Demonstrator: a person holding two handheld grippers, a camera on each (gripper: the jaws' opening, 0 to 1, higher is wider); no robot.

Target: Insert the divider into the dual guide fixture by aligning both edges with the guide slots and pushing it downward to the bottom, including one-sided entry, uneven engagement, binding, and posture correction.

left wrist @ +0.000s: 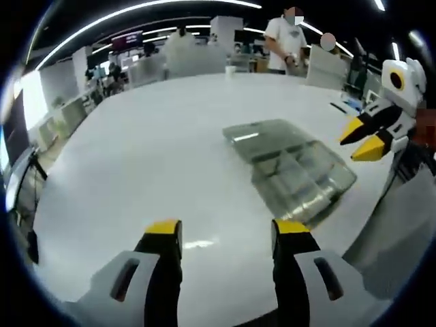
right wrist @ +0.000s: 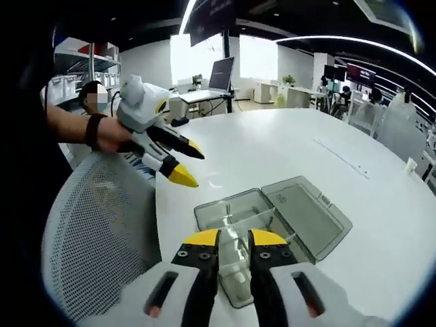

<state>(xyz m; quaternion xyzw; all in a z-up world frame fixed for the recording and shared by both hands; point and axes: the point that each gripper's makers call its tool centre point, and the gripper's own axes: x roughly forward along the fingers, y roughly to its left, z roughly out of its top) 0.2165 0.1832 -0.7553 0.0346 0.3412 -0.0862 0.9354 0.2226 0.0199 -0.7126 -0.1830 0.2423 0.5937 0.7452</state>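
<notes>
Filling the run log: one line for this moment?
left gripper: open, above table | right gripper: near-closed over clear box | lid open

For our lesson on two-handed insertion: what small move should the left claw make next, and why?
Probably ease the left claw toward the clear box: its jaws stand open over bare table, apart from the box, while the right claw hangs right over its compartments.

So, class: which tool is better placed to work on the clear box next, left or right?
Right, probably. The right tool is right at the clear box; the left tool is open, set back over bare table.
</notes>
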